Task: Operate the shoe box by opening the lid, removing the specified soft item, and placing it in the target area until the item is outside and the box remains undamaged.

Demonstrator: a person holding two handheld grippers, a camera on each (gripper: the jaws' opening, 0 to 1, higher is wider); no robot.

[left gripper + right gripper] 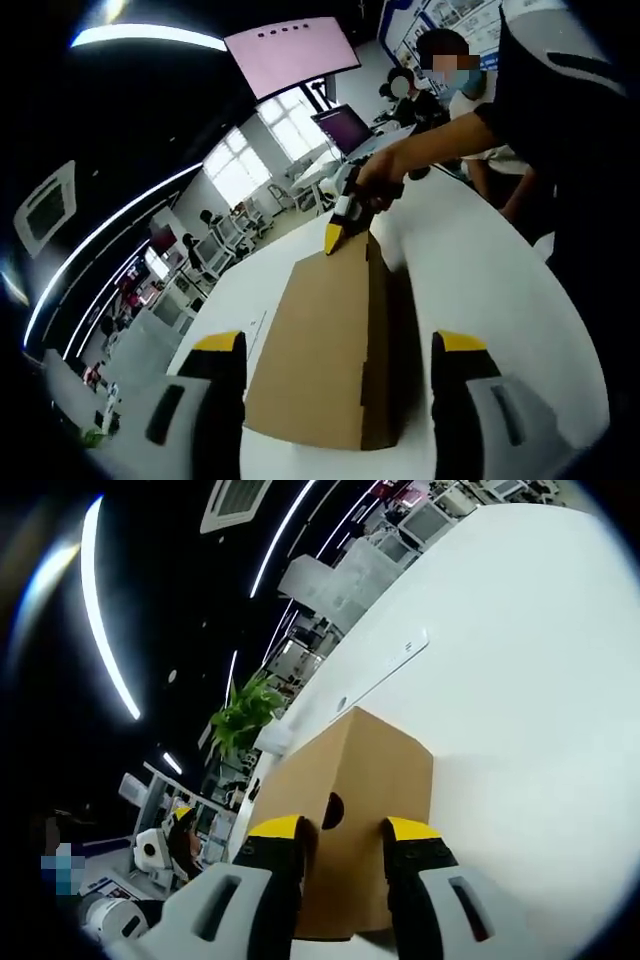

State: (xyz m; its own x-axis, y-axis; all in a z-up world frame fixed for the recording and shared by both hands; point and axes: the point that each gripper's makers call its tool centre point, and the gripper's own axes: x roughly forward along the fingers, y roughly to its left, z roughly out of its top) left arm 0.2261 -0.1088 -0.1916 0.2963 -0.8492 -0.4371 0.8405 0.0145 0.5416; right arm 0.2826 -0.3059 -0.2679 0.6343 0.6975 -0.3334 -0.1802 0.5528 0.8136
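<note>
Shoebox (325, 345) of plain brown cardboard lies shut on the white table (480, 290), lengthwise between the two grippers, each at one short end. No soft item can be seen; it is presumably inside.

In the left gripper view the left gripper (340, 360) has its jaws spread wide, one on either side of the near end of the box and not touching it. That looks like a readiness to steady the box while the other end is worked. At the far end the right gripper (345, 225), held in a person's hand (385, 175), meets the top corner edge of the box.

In the right gripper view the right gripper (345, 835) has its yellow-tipped jaws close together against the end wall of the box (350, 810), just beside a small round hole (333, 810). Whether they pinch the lid's lip or only rest on the cardboard I cannot tell. My judgement is that lifting the lid is the step in hand.

White tabletop lies bare on both long sides of the box, so there is room to swing the lid up and to set the item down. A thin flat strip (385, 665) lies on the table beyond the box, well apart from it.
</note>
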